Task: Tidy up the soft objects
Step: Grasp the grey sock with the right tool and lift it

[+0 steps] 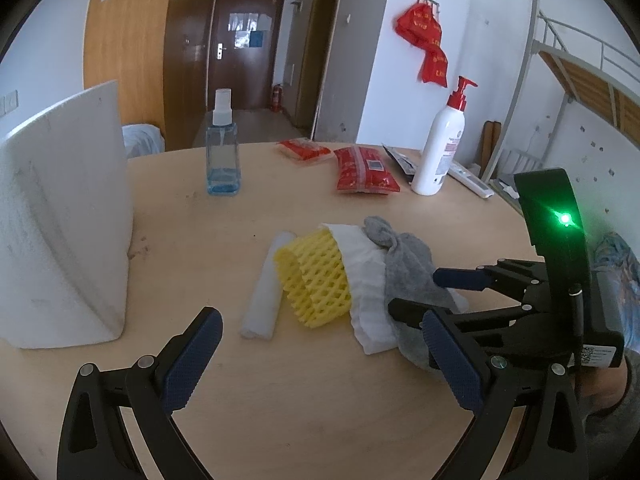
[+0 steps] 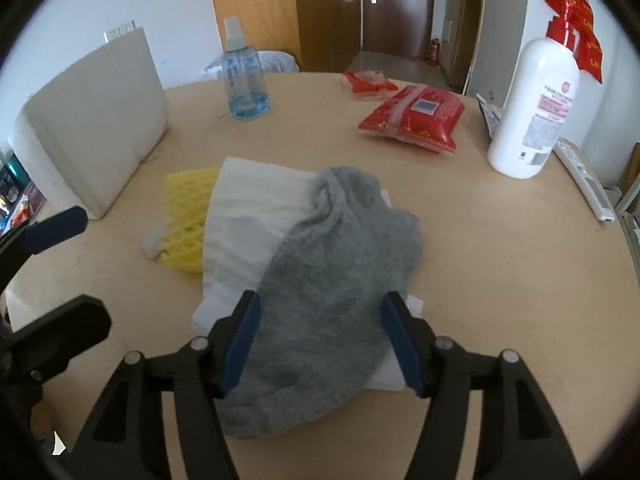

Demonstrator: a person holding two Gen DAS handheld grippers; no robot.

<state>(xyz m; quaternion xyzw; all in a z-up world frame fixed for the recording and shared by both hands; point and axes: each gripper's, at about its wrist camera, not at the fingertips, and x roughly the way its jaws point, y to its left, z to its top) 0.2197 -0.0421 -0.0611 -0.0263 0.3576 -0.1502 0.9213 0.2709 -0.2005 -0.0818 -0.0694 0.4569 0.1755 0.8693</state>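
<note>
Right gripper (image 2: 320,340) low over the desk (image 2: 480,260), jaws spread wide and straddling the near end of the grey sock (image 2: 332,272); pads flank the fabric on both sides, not yet pinching. Left gripper (image 1: 320,364) also spread wide, holding nothing, hovering nearer the desk edge in front of the pile.

The soft things lie mid-desk in an overlapping row: sock draped over a folded white cloth (image 2: 256,208), the cloth overlapping a yellow foam fruit net (image 1: 316,284), and a small rolled white towel (image 1: 264,292) just beside the net on its left.

Step in hand, as I judge it: take the sock off the cloth. To do it well, lower until the pads reach desk level, close on sock only, and lift straight up. Risk: the cloth edge lies directly under the right pad and may get pinched along. The free left gripper could pin the cloth.

Farther back: white foam board (image 1: 64,216) standing left, blue spray bottle (image 1: 223,152), red snack packets (image 2: 412,118), white pump bottle (image 2: 532,108). All well apart from the pile.
</note>
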